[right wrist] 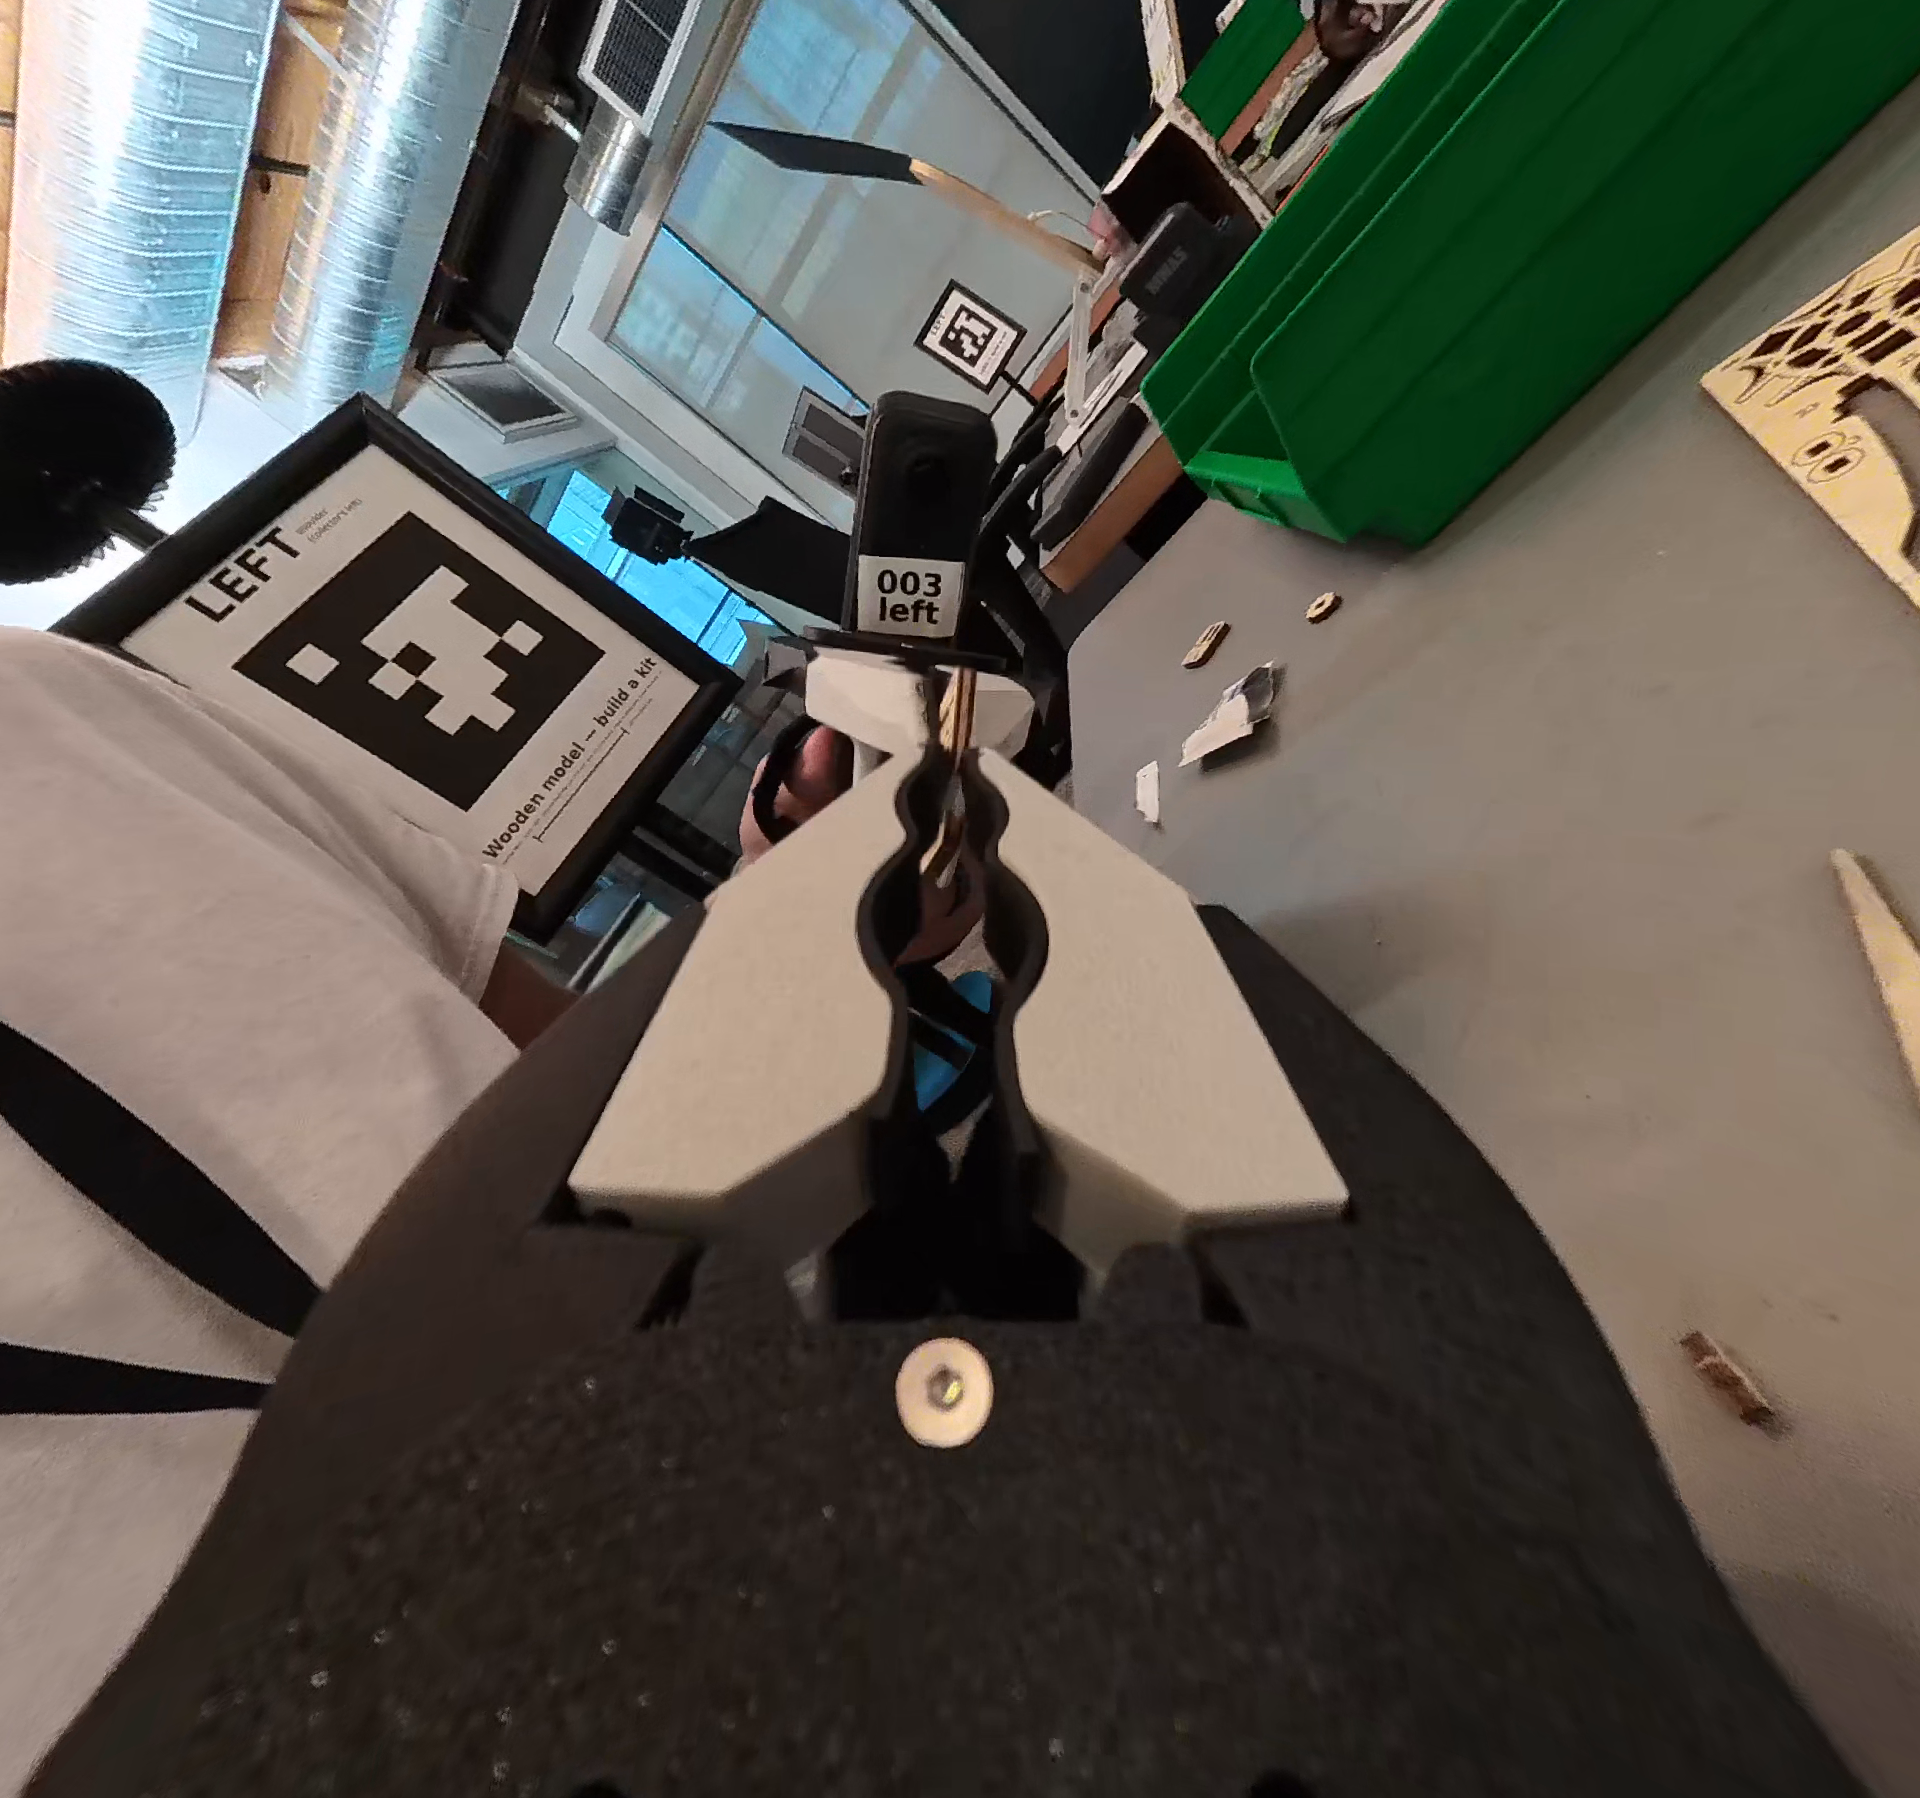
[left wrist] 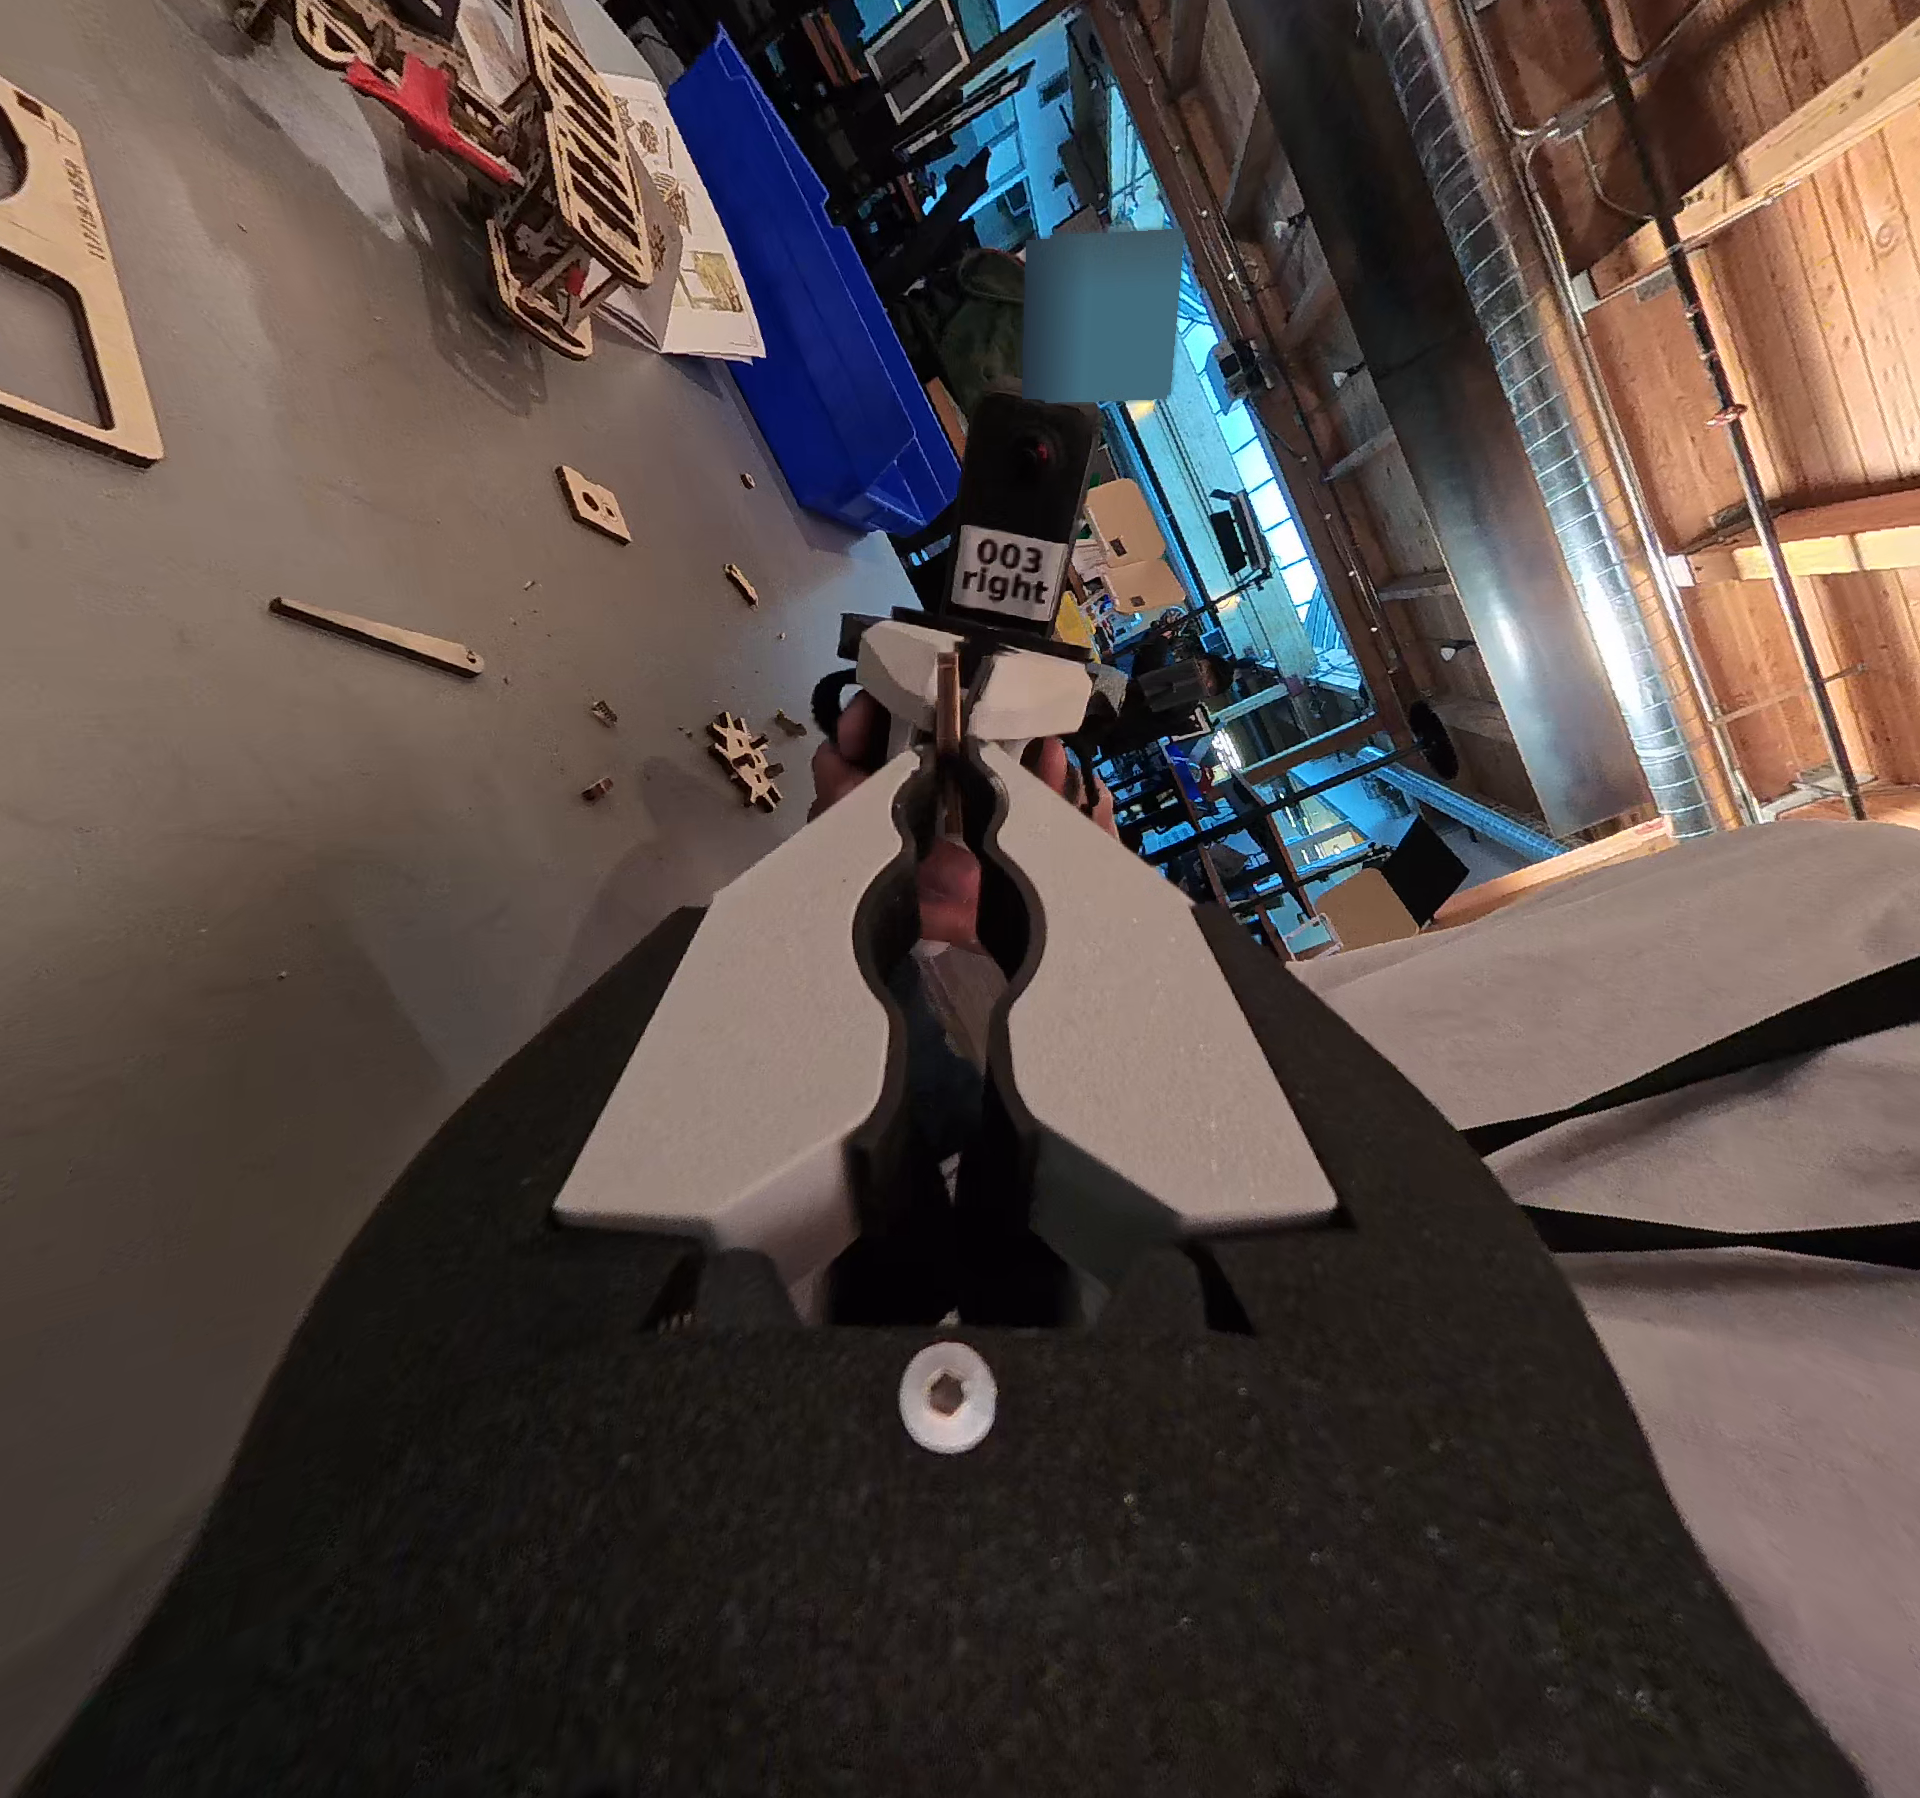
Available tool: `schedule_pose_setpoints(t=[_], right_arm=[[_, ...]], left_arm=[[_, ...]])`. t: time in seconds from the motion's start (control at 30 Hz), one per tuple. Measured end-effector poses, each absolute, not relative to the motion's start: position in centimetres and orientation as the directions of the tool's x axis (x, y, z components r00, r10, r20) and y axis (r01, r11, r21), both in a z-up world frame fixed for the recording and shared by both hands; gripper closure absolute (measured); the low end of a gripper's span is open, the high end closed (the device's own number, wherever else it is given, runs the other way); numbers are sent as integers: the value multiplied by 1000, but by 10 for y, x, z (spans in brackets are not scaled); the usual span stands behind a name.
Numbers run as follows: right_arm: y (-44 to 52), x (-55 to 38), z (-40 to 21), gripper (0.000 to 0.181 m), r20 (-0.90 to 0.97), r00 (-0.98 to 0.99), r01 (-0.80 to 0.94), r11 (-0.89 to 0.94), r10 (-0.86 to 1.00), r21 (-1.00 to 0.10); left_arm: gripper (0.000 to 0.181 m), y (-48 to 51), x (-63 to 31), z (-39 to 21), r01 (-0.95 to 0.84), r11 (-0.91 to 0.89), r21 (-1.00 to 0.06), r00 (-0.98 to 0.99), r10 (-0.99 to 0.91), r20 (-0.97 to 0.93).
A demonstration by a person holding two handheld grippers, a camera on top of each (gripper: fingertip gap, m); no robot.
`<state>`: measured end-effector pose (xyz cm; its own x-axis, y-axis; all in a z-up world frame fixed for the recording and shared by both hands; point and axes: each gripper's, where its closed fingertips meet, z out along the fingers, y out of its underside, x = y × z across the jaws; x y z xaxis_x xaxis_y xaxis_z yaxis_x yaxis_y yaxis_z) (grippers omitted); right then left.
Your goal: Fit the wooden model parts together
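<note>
You held both hand-held grippers tip to tip above the bench (left wrist: 312,917), left hand-held gripper (left wrist: 948,761) and right hand-held gripper (right wrist: 951,761) each clamped on one thin wooden part (left wrist: 948,709).

A workshop: a silver ribbed metal air duct (left wrist: 1538,314) under bare timber ceiling boards (left wrist: 1766,221), stacked green plastic bins (right wrist: 1475,314), and a grey worktable (left wrist: 312,709) strewn with laser-cut plywood pieces (left wrist: 582,159).

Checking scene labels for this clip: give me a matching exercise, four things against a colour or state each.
Things:
1. bin in the left wrist view
2. bins in the right wrist view
3. long wooden strip
4. small wooden piece

Colour or state:
A. green
B. pinched in the left tongs
C. blue
D. lying flat on the grey table

Pairs: 1-C, 2-A, 3-D, 4-B.
</note>
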<state>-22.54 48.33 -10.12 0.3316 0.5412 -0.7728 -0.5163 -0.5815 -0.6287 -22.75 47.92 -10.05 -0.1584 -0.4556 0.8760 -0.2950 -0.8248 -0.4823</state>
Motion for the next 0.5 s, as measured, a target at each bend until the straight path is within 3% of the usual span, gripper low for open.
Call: schedule_pose_setpoints(t=[0.13, 0.37, 0.5], right_arm=[[484, -226, -100, 181, -777, 337, -526, -578, 532, -624], [487, -224, -97, 181, -897, 67, -676, -642, 436, -363], [490, -222, -108, 181, -868, 245, -643, -598, 432, -479]], left_arm=[[181, 480, -228, -99, -291, -819, -495, -160, -468, 869], [181, 482, -227, -98, -262, -760, -594, -119, -585, 802], [181, 484, -225, -108, -272, -719, -640, -49, -654, 755]])
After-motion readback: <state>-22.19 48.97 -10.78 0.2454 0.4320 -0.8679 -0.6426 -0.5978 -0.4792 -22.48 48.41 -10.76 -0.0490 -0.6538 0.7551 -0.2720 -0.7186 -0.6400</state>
